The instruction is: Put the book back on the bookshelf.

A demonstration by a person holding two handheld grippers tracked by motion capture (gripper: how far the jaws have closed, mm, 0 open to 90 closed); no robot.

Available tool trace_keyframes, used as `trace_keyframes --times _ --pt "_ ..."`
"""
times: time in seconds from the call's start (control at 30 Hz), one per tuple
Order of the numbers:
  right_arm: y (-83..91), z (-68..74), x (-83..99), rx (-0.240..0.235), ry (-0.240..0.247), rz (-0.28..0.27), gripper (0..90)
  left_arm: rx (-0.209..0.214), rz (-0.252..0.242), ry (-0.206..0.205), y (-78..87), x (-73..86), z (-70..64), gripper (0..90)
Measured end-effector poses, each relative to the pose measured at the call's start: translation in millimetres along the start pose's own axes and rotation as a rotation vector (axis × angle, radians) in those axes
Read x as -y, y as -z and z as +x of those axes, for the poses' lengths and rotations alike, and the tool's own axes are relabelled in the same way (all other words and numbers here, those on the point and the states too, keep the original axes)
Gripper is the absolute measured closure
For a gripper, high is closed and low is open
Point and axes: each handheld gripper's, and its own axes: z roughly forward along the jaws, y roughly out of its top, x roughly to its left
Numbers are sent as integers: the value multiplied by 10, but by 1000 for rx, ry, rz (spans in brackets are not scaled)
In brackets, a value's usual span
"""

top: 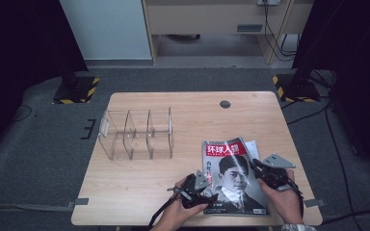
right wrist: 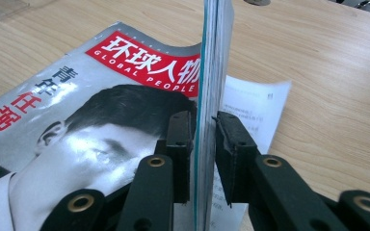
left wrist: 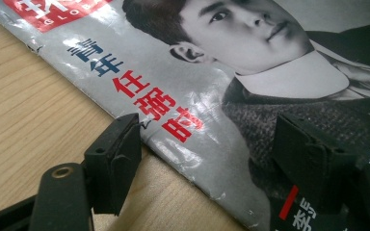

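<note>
Glossy magazine (top: 233,175), at five o'clock on the table (top: 139,192), is pinched by the right gripper (right wrist: 204,139) to lift its edge, while the left gripper (left wrist: 207,149) gapes wide astride its spine.

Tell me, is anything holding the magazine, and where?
Yes. The right gripper pinches the magazine by its lifted right edge. The left gripper is open astride its left edge, gripping nothing.
</note>
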Motion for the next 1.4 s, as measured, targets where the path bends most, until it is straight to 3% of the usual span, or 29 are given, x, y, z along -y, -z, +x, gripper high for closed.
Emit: trace_keyframes --times 0.2,0.37,0.53,0.9,1.0,1.17,1.23,1.3,1.4 --pt "-7 15 -1 -30 0 -9 732 0 0 0 0 0 0 252" --pt "-46 43 10 -52 -8 3 569 -1 0 1 0 1 -1 252" --pt "-100 0 60 -64 -69 39 495 -1 0 1 0 0 -1 252" --pt "-199 -102 201 -97 -161 133 494 -1 -1 1 -1 0 -1 252" --pt "-202 -120 205 -111 -162 135 493 0 -1 2 -1 1 -1 251" --pt "-140 -142 174 -146 -180 90 610 0 0 2 -1 0 -1 251" --pt "-132 -146 174 -170 -188 69 613 0 0 1 -1 0 0 252" --pt "-156 -129 189 -191 -198 93 595 0 -1 1 -1 0 0 251" --pt "-211 -83 209 -186 -162 138 525 0 0 0 -1 0 0 251"
